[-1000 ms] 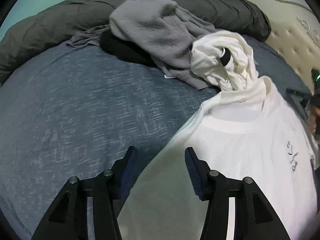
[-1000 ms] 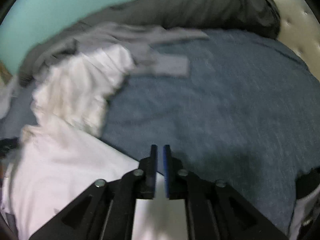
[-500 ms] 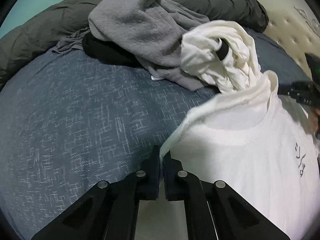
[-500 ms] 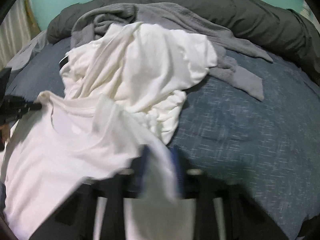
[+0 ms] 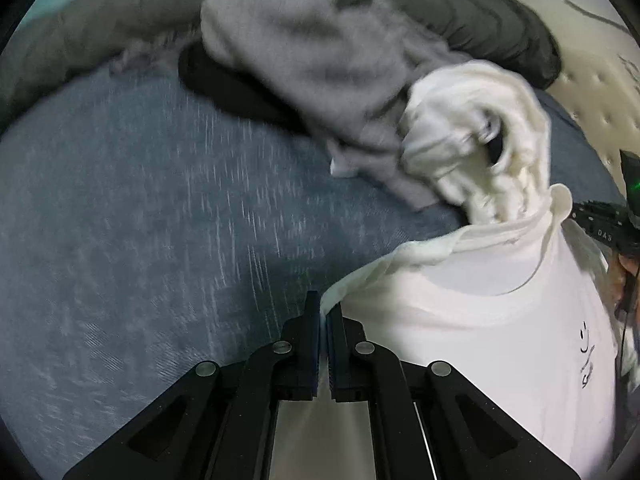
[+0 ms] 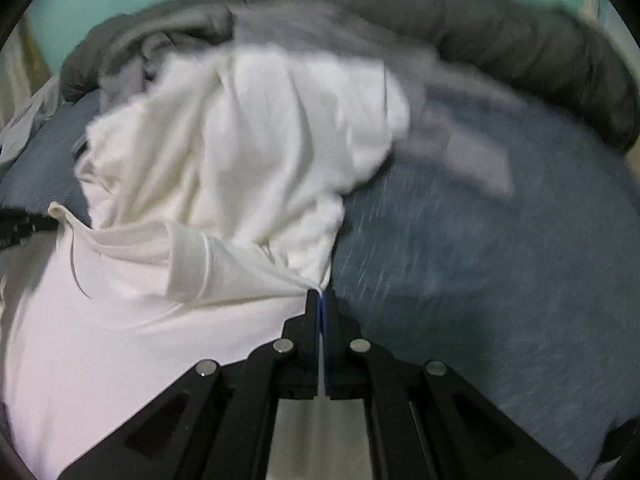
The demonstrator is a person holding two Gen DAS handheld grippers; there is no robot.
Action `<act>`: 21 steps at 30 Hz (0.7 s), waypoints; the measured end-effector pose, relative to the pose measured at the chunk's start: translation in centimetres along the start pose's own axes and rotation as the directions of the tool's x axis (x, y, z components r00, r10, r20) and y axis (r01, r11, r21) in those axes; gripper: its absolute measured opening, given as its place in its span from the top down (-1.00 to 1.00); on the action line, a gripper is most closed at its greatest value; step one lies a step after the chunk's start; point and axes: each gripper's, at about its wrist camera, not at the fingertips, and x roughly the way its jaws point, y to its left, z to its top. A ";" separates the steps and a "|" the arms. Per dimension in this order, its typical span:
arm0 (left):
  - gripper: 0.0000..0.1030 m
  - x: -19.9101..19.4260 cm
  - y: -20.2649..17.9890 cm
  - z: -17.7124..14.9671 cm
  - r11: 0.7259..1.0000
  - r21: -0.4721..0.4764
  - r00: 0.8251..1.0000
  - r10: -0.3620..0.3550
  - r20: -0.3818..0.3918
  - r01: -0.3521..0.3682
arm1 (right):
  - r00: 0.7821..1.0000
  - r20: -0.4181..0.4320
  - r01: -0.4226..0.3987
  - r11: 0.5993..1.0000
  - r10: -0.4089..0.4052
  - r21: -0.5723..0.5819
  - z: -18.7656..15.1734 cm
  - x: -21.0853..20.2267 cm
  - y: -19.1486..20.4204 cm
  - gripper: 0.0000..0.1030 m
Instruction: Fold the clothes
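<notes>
Now that your left gripper [image 5: 323, 314], open a second ago, has pinched the white T-shirt [image 5: 472, 344] like your right gripper [image 6: 321, 300], both shoulders are held above the bed [image 5: 160, 220], ready for spreading.

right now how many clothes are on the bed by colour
white: 2, the printed white t-shirt pinched by the left claw and right claw, and a crumpled white garment
grey: 1, a rumpled grey garment
black: 1, a black garment under the grey one
total: 4
</notes>
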 end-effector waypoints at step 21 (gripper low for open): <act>-0.10 -16.2 -0.9 -14.3 0.999 -0.049 1.000 0.023 0.001 -0.023 | 0.985 0.062 -0.167 0.975 0.159 0.148 -12.9 -15.7 -1.8 0.72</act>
